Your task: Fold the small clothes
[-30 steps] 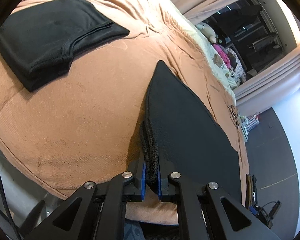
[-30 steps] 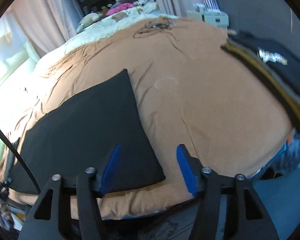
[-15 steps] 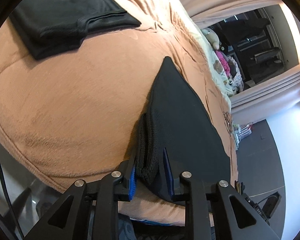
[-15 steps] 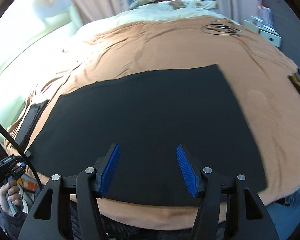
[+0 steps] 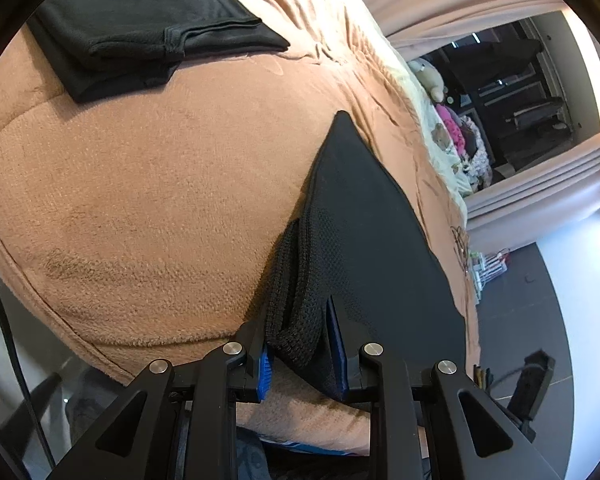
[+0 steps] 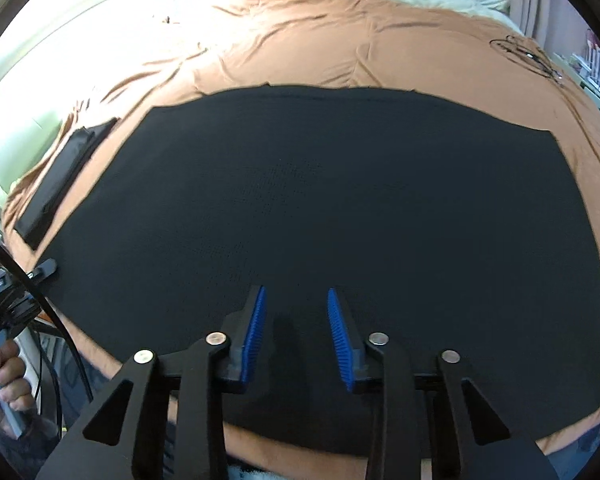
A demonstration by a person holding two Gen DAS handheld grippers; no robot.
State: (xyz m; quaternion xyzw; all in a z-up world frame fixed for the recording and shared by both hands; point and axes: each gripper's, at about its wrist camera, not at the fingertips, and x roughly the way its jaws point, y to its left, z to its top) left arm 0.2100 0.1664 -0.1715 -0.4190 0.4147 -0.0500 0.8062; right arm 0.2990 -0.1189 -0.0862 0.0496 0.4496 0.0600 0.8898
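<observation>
We see the left gripper point(image 5: 300, 344) with its blue-padded jaws partly parted around the thick folded corner of a black mesh garment point(image 5: 364, 240); the fabric's layered edge sits between the pads, brushing the right one, though we cannot tell whether it is truly pinched. Ahead of this tool the garment runs away to a point on the tan blanket point(image 5: 148, 200), and farther ahead to the left lies a folded black garment point(image 5: 140, 28). The right gripper point(image 6: 296, 332) hangs just above the same black mesh garment point(image 6: 340, 200), jaws spread apart with nothing between them; the cloth lies flat and wide ahead of and beneath its fingers. Off to its left a hand point(image 6: 4, 392) grips a handle.
</observation>
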